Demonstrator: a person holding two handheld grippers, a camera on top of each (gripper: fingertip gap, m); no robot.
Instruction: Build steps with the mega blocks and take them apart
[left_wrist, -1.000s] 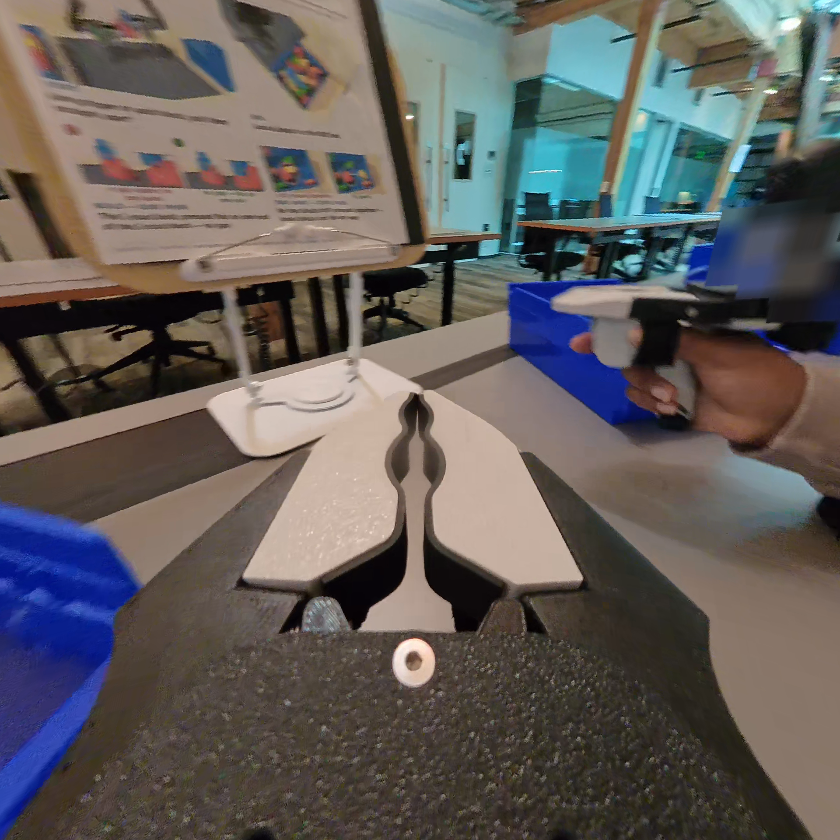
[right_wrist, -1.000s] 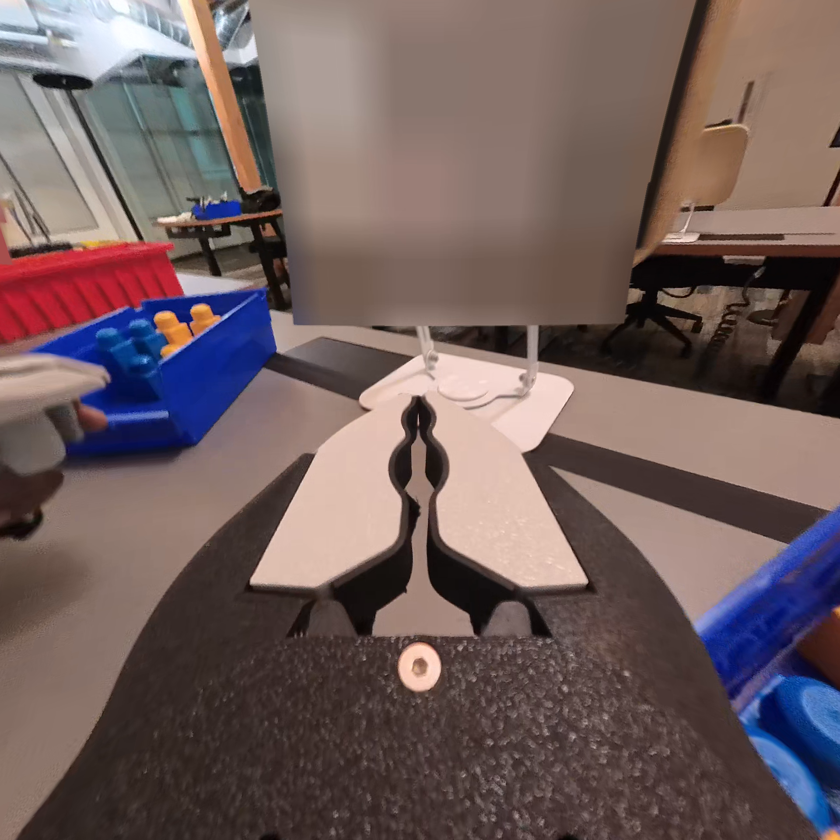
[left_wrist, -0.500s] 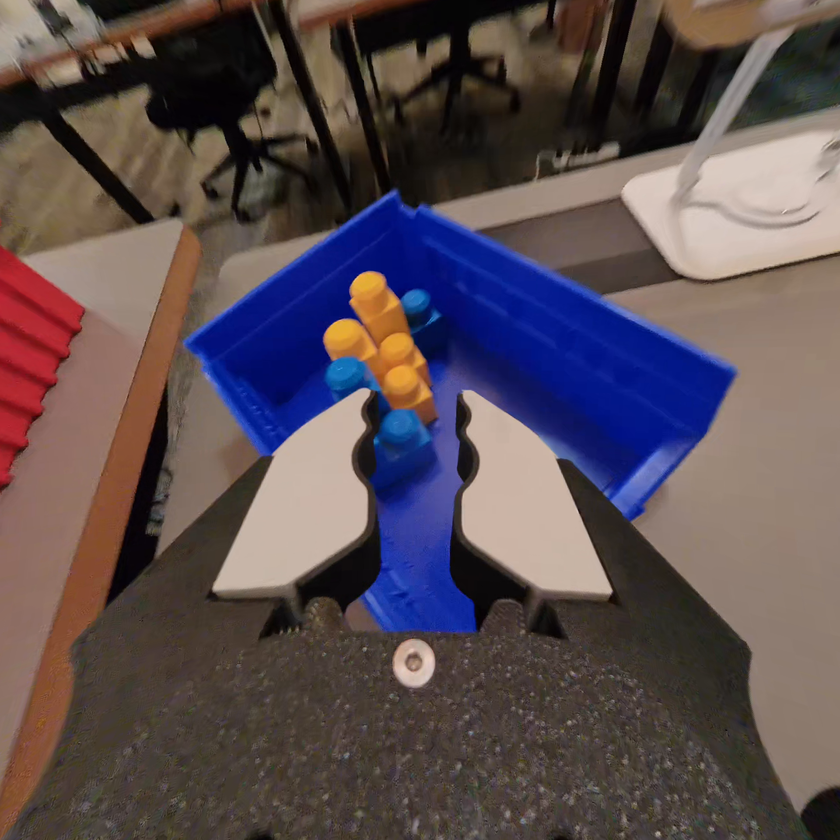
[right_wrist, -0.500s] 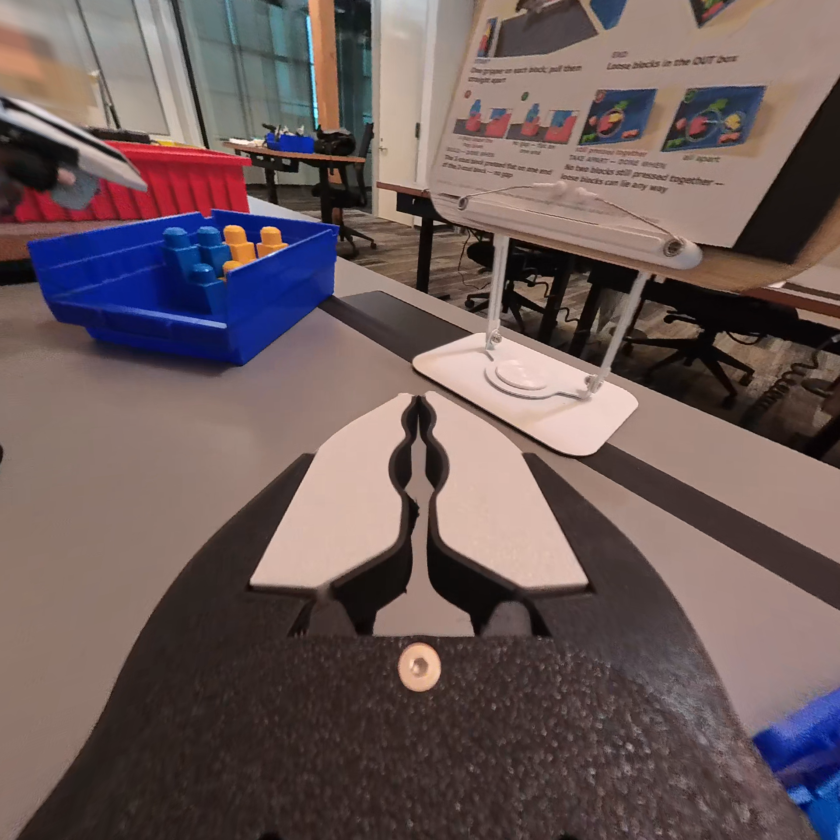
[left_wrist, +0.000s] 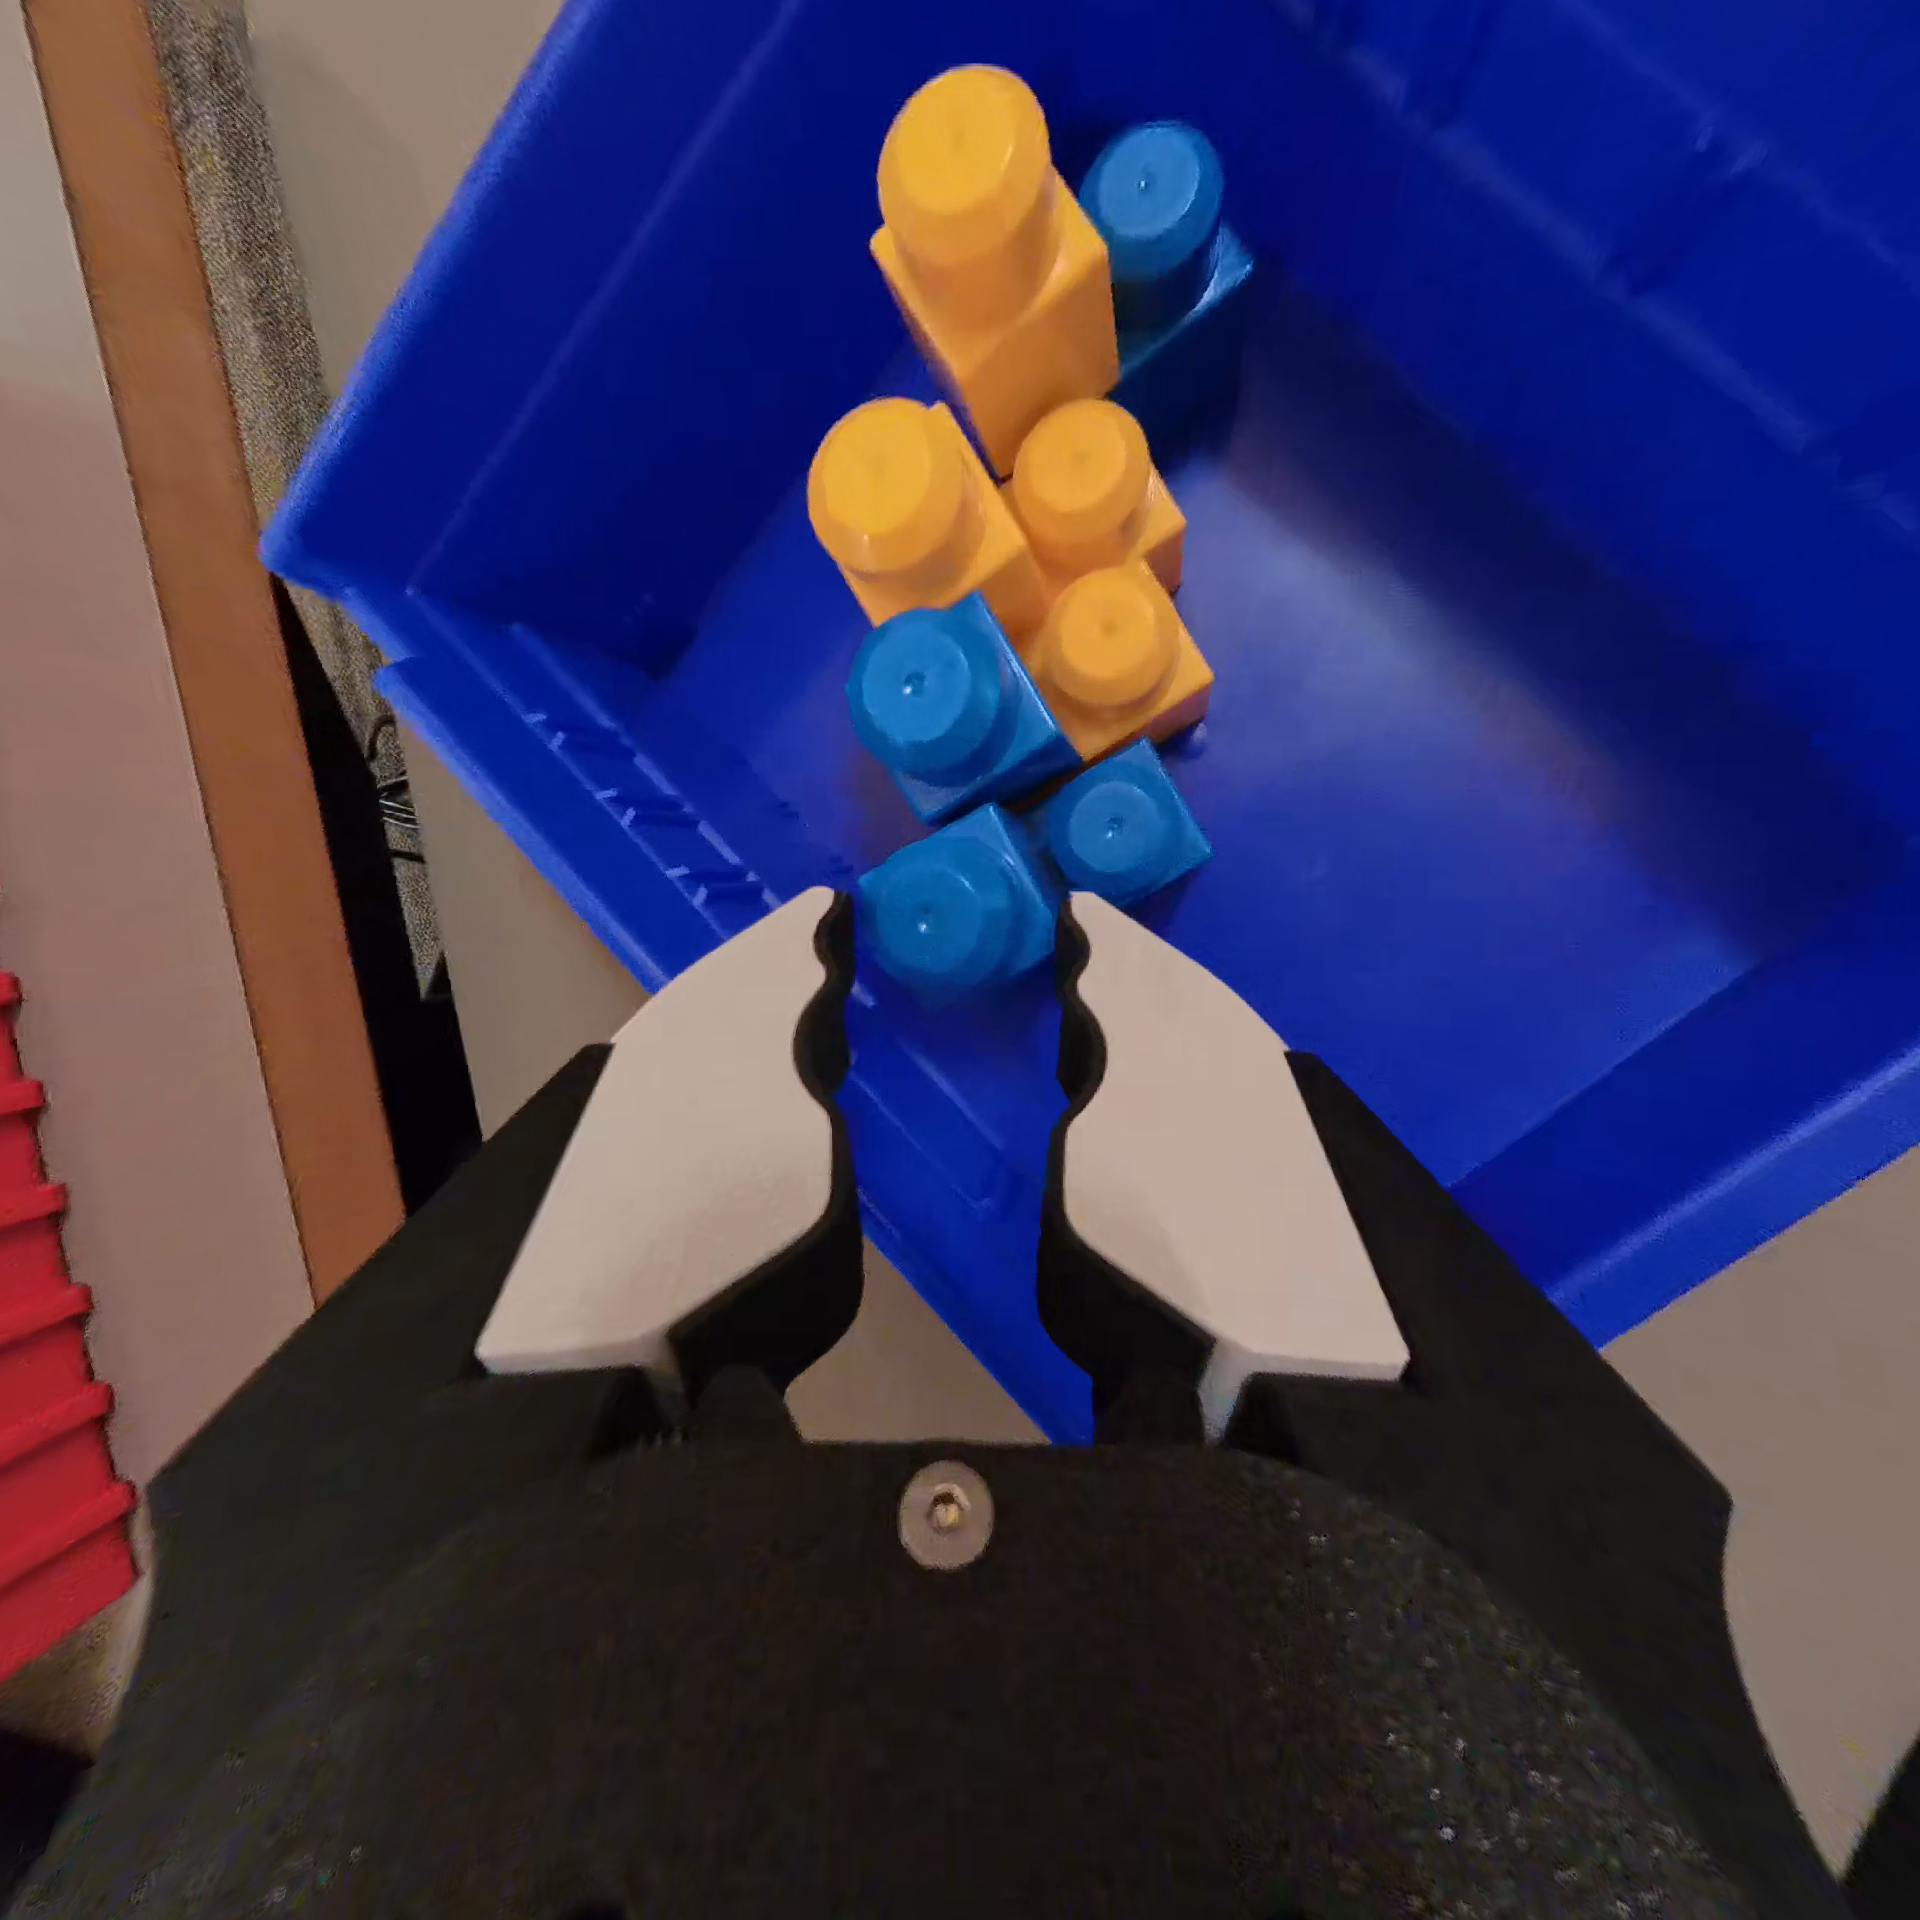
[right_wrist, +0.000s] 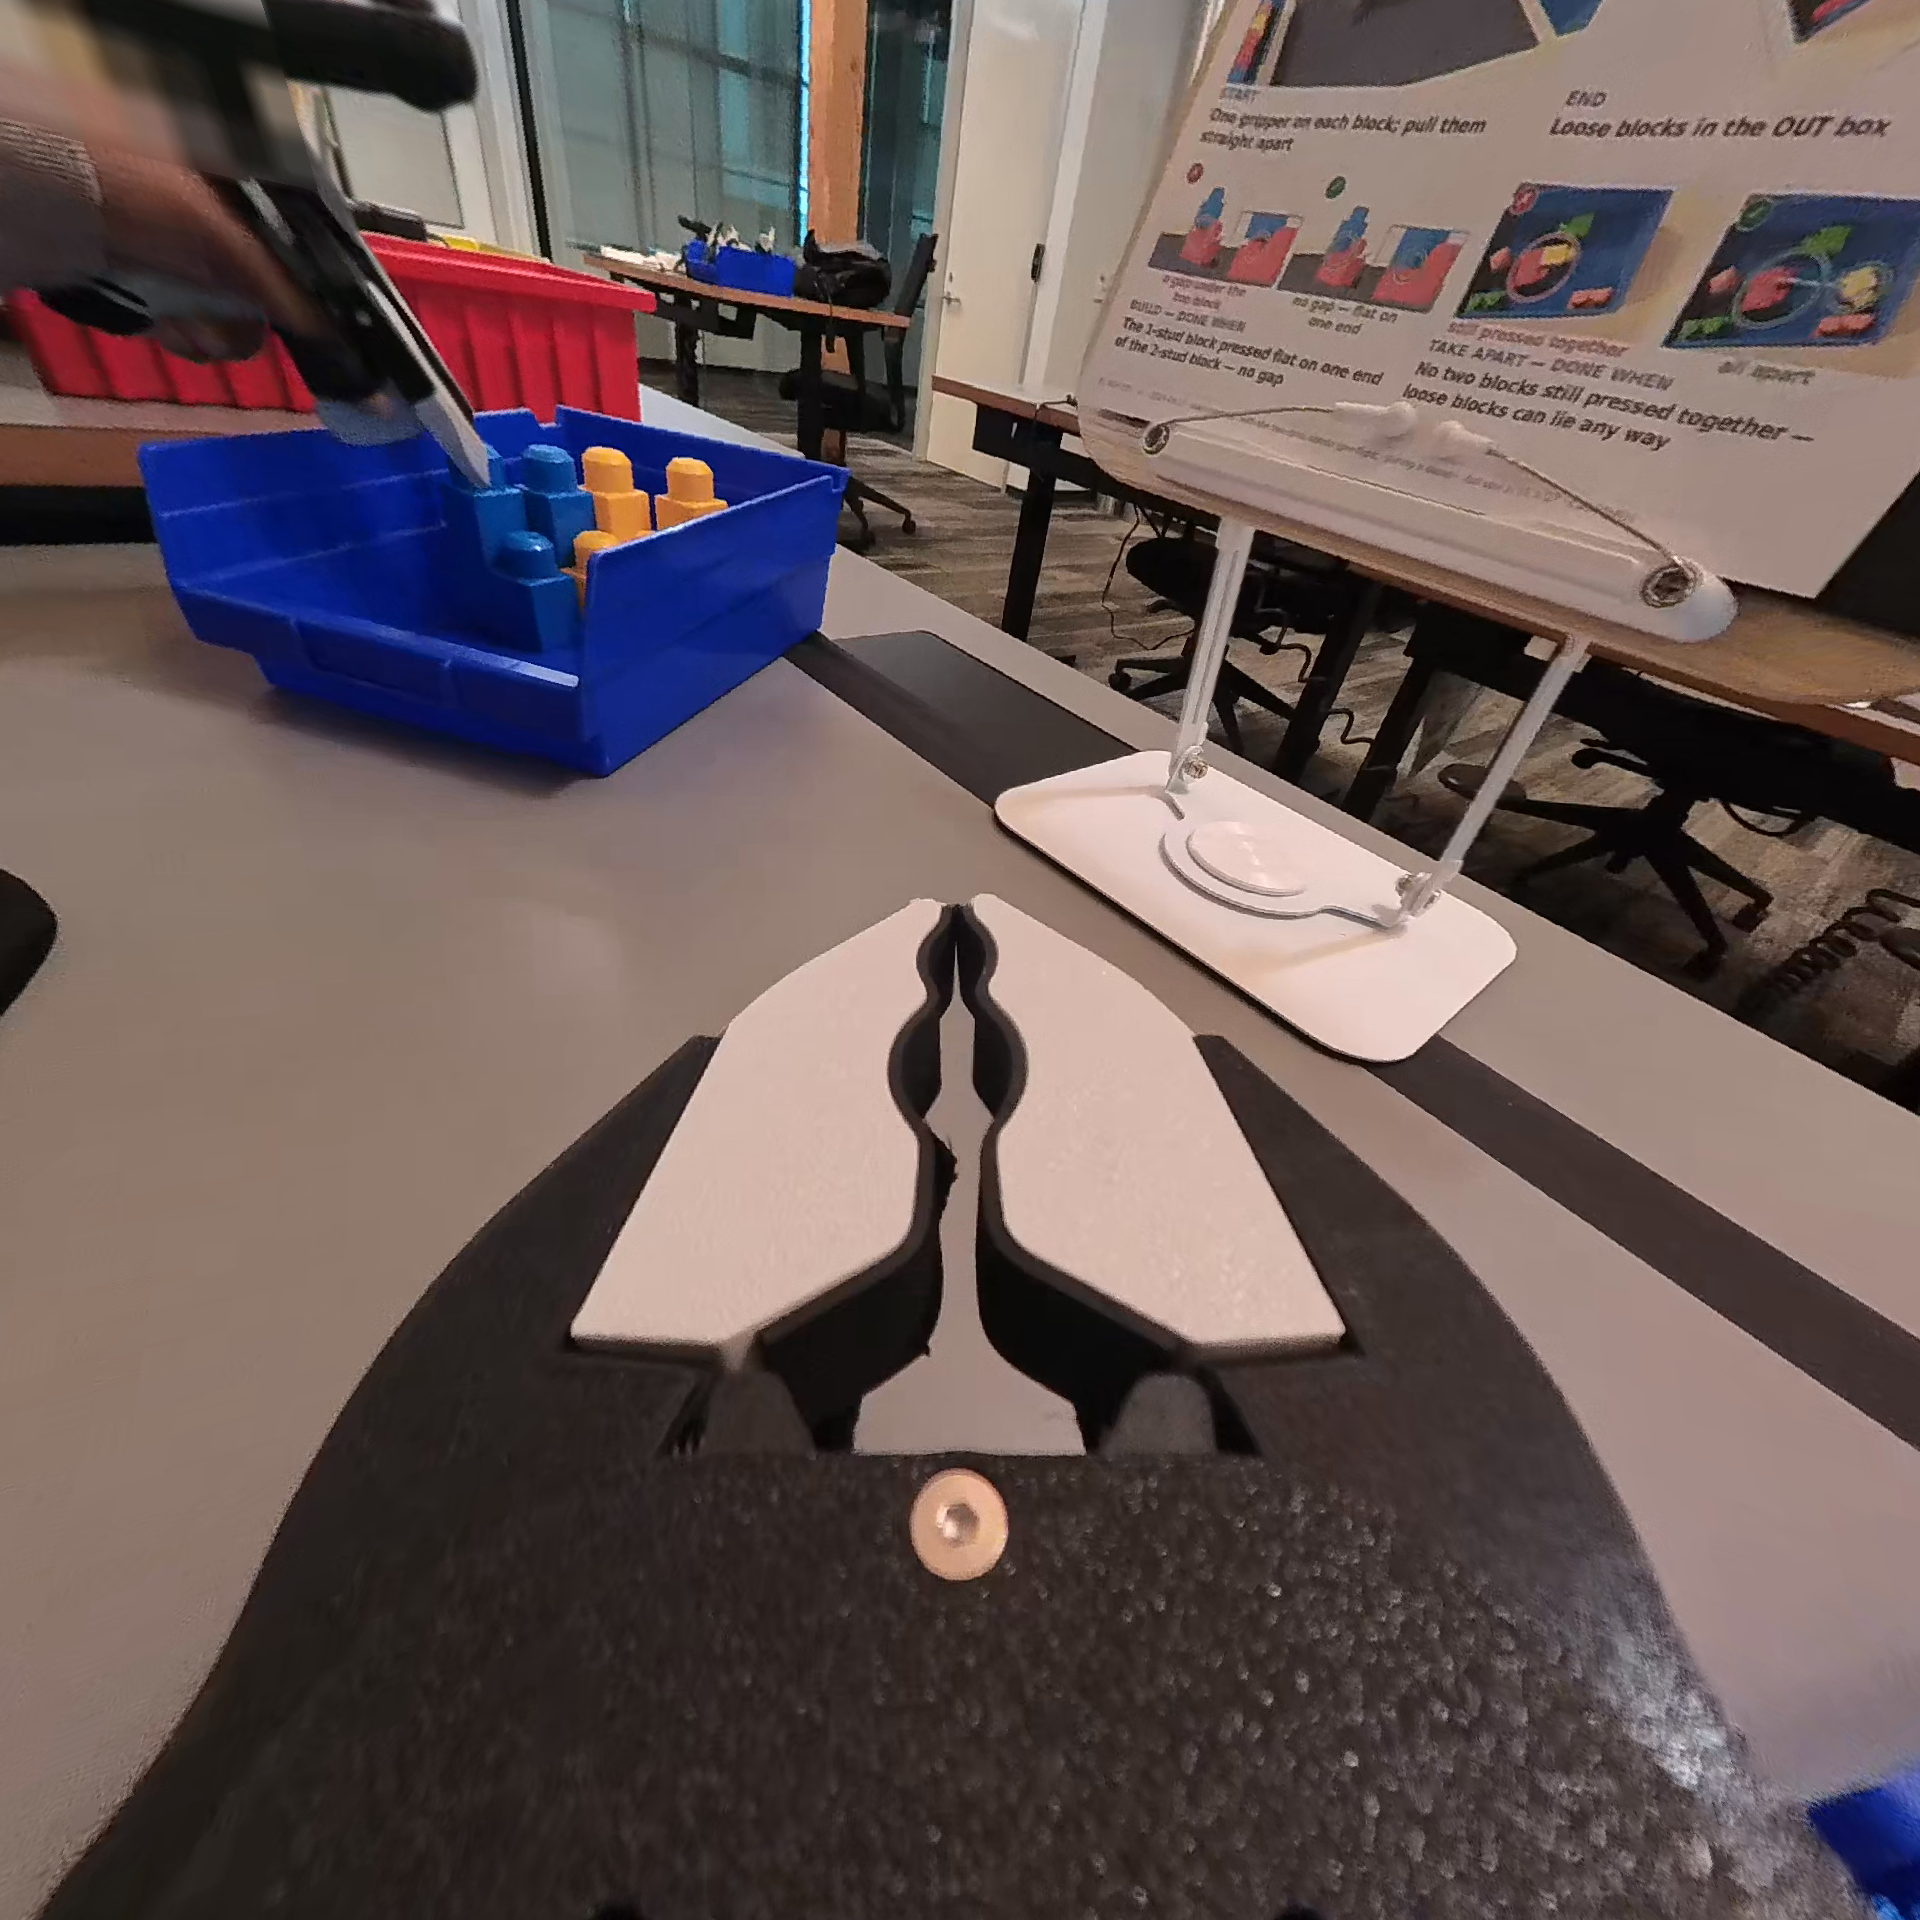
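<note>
Over the blue bin (left_wrist: 540, 343), the left claw (left_wrist: 951, 935) is spread around the nearest blue block (left_wrist: 951, 925) of the stacked mega blocks (left_wrist: 997, 488). Right claw (right_wrist: 961, 920) hovers pressed together above bare grey tabletop (right_wrist: 416, 966), bin well apart.

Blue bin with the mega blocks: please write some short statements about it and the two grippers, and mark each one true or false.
1. The blue bin holds only blue and orange blocks. True.
2. The left gripper has its jaws shut tight. False: they are open, on either side of the nearest blue block.
3. The right gripper holds a block. False: its jaws are shut on nothing, above the grey table.
4. A white stand rests on the table. True.
5. The orange blocks lie outside the bin. False: they stand inside it.
</note>
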